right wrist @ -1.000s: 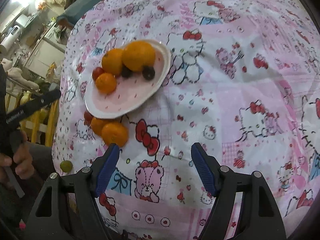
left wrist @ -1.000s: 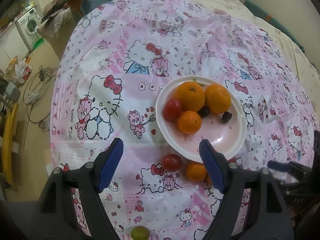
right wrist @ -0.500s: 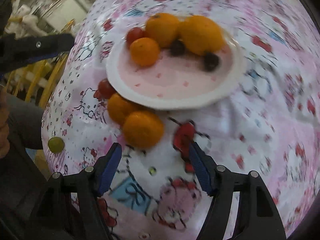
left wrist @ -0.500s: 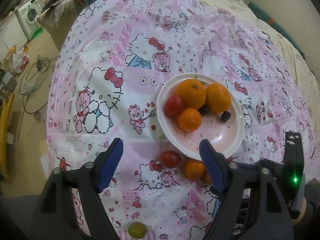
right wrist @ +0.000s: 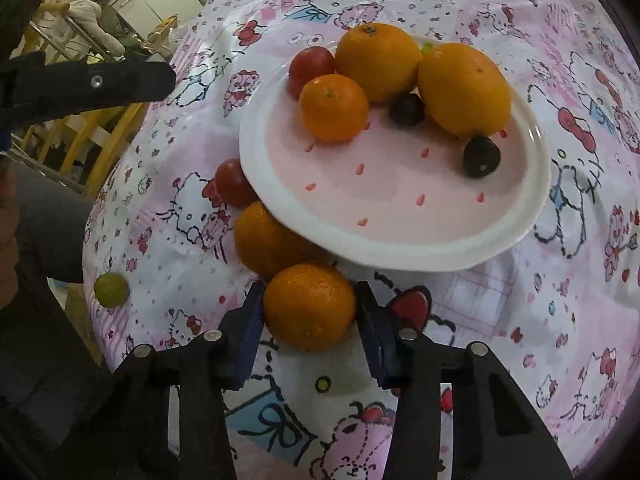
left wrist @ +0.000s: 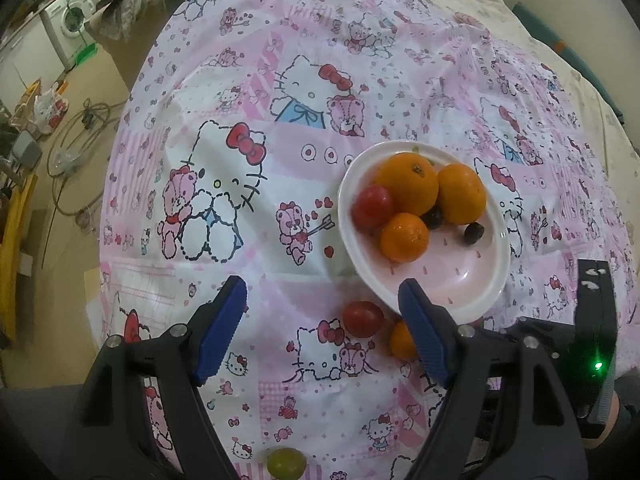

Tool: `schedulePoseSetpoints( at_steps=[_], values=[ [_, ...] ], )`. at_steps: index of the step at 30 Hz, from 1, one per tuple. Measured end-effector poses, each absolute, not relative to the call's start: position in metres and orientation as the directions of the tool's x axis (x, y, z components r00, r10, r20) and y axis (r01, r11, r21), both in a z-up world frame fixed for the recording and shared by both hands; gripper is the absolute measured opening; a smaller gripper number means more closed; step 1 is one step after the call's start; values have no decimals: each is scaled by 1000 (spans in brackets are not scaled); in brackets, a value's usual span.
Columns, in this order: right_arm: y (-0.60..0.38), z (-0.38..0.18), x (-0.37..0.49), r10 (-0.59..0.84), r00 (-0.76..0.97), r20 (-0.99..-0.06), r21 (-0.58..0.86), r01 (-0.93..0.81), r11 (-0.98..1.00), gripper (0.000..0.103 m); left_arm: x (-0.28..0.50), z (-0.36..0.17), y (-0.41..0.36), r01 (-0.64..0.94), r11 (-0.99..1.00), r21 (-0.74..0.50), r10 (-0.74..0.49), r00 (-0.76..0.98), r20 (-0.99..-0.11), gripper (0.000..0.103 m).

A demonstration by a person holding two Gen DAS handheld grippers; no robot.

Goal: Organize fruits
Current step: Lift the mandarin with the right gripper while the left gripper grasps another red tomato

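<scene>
A white and pink plate (right wrist: pixel 400 200) (left wrist: pixel 472 280) on the Hello Kitty cloth holds two big oranges (right wrist: pixel 378 60), a small orange (right wrist: pixel 334 106), a red tomato (right wrist: pixel 310 68) and two dark grapes (right wrist: pixel 480 156). My right gripper (right wrist: pixel 310 312) is shut on a small orange (right wrist: pixel 310 306) that lies on the cloth in front of the plate. Beside it lie another orange (right wrist: pixel 268 242), a red tomato (right wrist: pixel 234 184) (left wrist: pixel 362 318) and a green grape (right wrist: pixel 111 290) (left wrist: pixel 286 464). My left gripper (left wrist: pixel 320 336) is open and empty above the cloth, near the tomato.
The cloth-covered table (left wrist: pixel 280 120) drops off at the left to a floor with cables, bags and a washing machine (left wrist: pixel 70 28). Yellow chair frames (right wrist: pixel 100 136) stand beyond the table edge. The left gripper's arm (right wrist: pixel 80 84) reaches in at the upper left of the right wrist view.
My right gripper moved forward to the near orange and closed its fingers on it. My left gripper drifted slightly and stayed open.
</scene>
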State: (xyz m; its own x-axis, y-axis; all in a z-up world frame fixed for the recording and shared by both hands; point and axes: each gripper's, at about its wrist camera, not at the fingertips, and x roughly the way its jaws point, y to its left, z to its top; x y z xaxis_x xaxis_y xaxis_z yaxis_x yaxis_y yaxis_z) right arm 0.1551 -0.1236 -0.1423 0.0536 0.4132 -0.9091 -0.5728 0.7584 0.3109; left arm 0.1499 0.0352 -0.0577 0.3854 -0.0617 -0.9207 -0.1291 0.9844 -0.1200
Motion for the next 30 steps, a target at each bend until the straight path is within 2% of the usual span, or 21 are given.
schedulePoseSetpoints(
  at_steps=[8,16,24,26,30],
  values=[
    [-152,-115,146,431,105,-896,327,-501,802,46,151,-61,37,-141,986,-90,-31,378,-925,76],
    [-199,-65,141,497,305,-813,385,-360,850,46,148,-73,44,-153,986,-61,-5,341,-940,76],
    [-221,-59,158,497,382,-779,437,-237,867,46,149,-102,33,-118,991,-70,-41,233,-972,74],
    [-220,-60,159,496,380,-780,439,-231,868,46,151,-107,26,-100,991,-87,-64,216,-974,64],
    [-224,-60,158,499,385,-776,447,-222,867,46,155,-114,12,-64,993,-103,-89,194,-977,62]
  ],
)
